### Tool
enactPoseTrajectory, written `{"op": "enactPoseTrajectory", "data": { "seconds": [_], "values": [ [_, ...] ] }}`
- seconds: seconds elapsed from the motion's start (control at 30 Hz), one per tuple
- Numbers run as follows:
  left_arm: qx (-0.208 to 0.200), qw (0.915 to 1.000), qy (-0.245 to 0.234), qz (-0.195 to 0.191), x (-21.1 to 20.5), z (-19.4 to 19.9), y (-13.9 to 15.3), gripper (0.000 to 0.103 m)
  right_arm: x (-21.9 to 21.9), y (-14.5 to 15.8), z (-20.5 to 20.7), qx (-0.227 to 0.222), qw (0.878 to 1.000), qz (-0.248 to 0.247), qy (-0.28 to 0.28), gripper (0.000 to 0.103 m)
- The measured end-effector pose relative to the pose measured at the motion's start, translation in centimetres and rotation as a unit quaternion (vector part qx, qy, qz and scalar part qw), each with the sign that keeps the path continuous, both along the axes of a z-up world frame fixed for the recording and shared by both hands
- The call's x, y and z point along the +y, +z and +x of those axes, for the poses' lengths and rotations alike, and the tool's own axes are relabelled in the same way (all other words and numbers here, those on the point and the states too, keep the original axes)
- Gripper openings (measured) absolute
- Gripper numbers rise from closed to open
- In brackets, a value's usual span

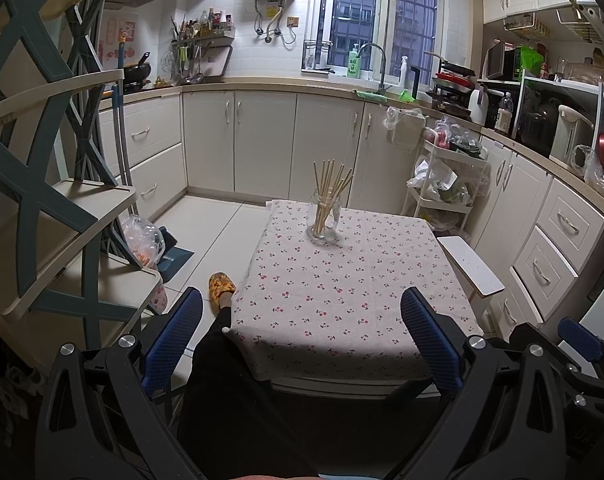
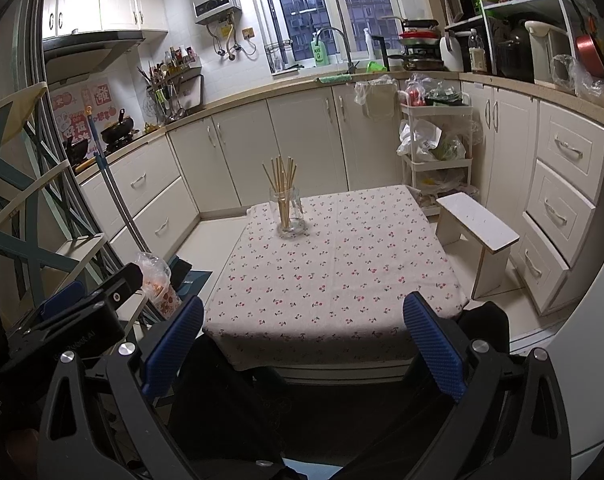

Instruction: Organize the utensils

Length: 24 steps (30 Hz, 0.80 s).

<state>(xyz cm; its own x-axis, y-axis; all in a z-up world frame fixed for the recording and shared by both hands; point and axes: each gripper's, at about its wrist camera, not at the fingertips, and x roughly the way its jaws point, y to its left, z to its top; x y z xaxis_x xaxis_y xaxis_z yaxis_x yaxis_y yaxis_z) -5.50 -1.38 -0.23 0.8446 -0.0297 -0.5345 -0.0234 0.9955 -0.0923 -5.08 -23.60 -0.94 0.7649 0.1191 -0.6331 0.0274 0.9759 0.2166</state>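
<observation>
A clear glass jar (image 1: 323, 220) holding several wooden chopsticks (image 1: 331, 188) stands upright at the far end of a low table with a cherry-print cloth (image 1: 342, 292). It also shows in the right wrist view, jar (image 2: 290, 216) and chopsticks (image 2: 283, 188) on the cloth (image 2: 342, 272). My left gripper (image 1: 302, 340) is open and empty, held back over the table's near edge, far from the jar. My right gripper (image 2: 304, 344) is open and empty, also at the near edge. The left gripper's body (image 2: 82, 312) shows at the left of the right wrist view.
A small white stool (image 2: 478, 232) stands right of the table, with a white trolley (image 2: 434, 148) full of bags behind it. A tiered shelf (image 1: 62, 220) stands close on the left. Cabinets line the walls. The person's leg and yellow slipper (image 1: 221, 284) lie left of the table.
</observation>
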Motion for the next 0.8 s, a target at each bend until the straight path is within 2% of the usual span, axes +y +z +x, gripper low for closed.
{"op": "enactPoseTrajectory", "data": {
  "seconds": [0.8],
  "values": [
    [-0.074,0.9971,-0.009,-0.013,0.4,-3.4,4.7,0.095,-0.1,5.1,-3.4,-0.095,0.995,-0.022,-0.010,0.096]
  ]
}}
